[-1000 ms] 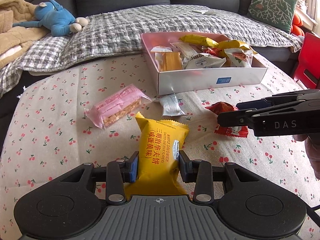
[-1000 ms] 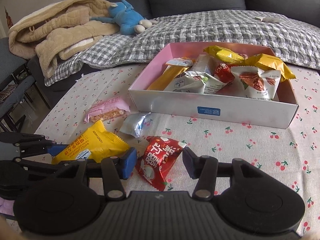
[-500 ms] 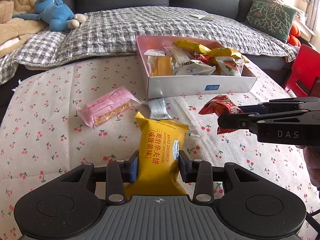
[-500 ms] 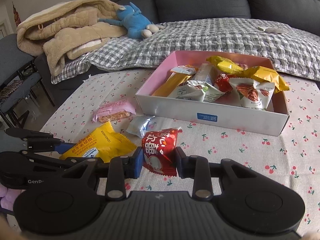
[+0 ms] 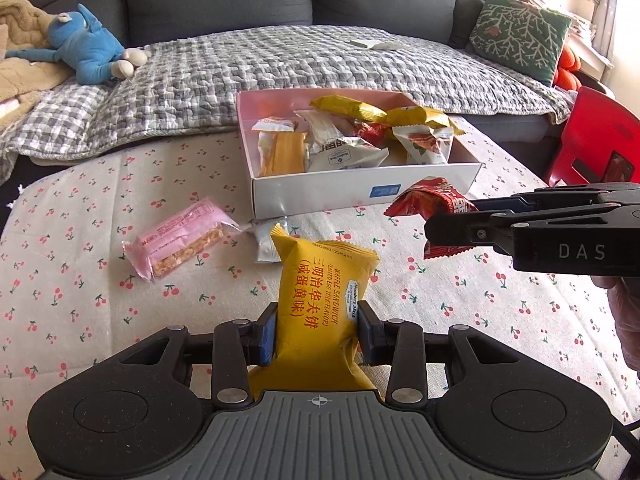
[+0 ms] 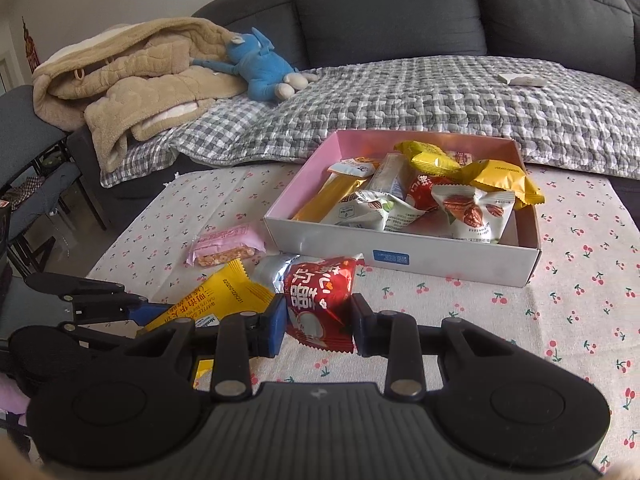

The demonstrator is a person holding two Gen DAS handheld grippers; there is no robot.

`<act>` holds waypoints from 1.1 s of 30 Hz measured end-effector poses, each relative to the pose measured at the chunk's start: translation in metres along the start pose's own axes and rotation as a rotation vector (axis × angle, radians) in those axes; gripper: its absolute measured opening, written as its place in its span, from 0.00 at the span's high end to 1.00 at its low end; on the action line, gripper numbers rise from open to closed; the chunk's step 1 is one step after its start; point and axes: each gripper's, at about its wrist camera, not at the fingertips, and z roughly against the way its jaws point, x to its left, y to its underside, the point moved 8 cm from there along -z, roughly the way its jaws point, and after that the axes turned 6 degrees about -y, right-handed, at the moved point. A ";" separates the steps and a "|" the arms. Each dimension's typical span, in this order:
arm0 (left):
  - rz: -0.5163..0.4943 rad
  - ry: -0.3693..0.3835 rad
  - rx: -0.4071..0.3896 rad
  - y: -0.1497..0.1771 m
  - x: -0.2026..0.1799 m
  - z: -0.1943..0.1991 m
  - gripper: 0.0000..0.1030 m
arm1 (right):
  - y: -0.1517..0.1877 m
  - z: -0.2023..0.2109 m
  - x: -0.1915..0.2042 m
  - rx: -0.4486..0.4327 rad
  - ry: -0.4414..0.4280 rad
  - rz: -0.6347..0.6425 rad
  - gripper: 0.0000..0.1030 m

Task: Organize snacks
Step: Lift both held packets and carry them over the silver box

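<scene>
A dark grey sofa (image 6: 384, 12) is filling the back of the room, with a grey checked quilt (image 6: 400, 92) spreading over its seat, a tan blanket (image 6: 128, 76) bunching at one end and a blue stuffed toy (image 6: 260, 68) lying beside it. A green patterned cushion (image 5: 520, 36) is leaning in the far corner of the left wrist view. In front, the bench (image 5: 80, 240) is wearing a pale cloth printed with cherries. On it a pink-lined box (image 6: 400, 248) is sitting, holding a heap of wrapped snacks. A pink snack bar (image 5: 180, 236) and a silver packet (image 5: 266, 244) are lying near the box's front corner. The left tool (image 5: 318, 332) is clenching a yellow wafer packet (image 5: 320, 292), and the right tool (image 6: 319, 326) is gripping a red snack packet (image 6: 320, 300), both raised off the cloth.
</scene>
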 end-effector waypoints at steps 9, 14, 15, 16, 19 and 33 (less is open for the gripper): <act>0.070 -0.026 -0.090 -0.033 0.009 0.004 0.64 | -0.023 0.014 -0.018 -0.084 0.053 -0.039 0.71; 0.083 -0.032 -0.117 -0.045 0.007 0.008 0.64 | -0.036 0.023 -0.033 -0.132 0.066 -0.095 0.71; 0.084 -0.034 -0.118 -0.046 0.007 0.007 0.64 | -0.038 0.024 -0.036 -0.137 0.069 -0.107 0.71; 0.086 -0.036 -0.120 -0.048 0.006 0.007 0.64 | -0.039 0.025 -0.039 -0.139 0.069 -0.122 0.71; 0.093 -0.045 -0.122 -0.058 0.005 0.003 0.64 | -0.044 0.026 -0.047 -0.143 0.075 -0.149 0.71; 0.142 -0.060 -0.166 -0.131 0.003 -0.035 0.64 | -0.097 0.014 -0.103 -0.194 0.140 -0.179 0.70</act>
